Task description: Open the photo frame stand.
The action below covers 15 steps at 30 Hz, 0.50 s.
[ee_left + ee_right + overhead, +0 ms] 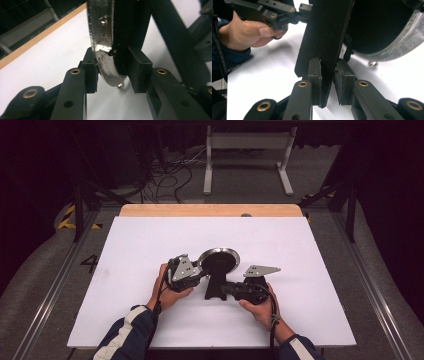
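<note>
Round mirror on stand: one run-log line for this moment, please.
left gripper: shut on mirror rim | right gripper: shut on black stand | mirror upright on white table

Bright white table, dark surroundings, silver rim glare, perhaps soft close-up focus

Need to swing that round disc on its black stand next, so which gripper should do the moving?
Probably the left gripper: its jaws already clamp the silver-rimmed disc at its edge. The right gripper pinches the flat black stand low down, so it is better placed to hold that steady on the white table.
</note>
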Tool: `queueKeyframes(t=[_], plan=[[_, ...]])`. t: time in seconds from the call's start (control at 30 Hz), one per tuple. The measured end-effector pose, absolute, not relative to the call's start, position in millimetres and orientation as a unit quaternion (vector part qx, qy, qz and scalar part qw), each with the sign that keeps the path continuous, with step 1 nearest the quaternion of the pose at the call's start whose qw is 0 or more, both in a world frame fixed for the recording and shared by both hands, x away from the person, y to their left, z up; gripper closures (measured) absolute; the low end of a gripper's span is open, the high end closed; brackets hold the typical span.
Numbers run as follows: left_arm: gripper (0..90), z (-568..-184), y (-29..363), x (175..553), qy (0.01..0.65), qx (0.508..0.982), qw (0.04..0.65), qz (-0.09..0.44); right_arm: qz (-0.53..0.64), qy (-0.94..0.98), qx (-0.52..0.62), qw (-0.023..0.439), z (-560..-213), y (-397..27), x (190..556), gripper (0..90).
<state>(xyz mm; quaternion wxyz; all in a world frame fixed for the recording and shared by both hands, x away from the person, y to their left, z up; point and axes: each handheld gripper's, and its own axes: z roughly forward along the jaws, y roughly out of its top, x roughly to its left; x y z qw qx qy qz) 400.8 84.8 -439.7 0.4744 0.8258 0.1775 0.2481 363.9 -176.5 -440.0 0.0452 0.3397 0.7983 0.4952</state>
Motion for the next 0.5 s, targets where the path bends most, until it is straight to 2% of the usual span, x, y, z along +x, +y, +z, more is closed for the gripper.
queueKeyframes(t=[0.17,0.5], plan=[[66.6,-446.5,86.2,402.0,0.182,0.823,0.474,0.254,0.464,0.817,0.336,0.067,-444.3,-169.2,362.2,77.2],[66.6,-449.2,83.5,401.1,0.185,0.823,0.464,0.268,0.461,0.818,0.337,0.069,-444.9,-169.7,362.3,77.4]])
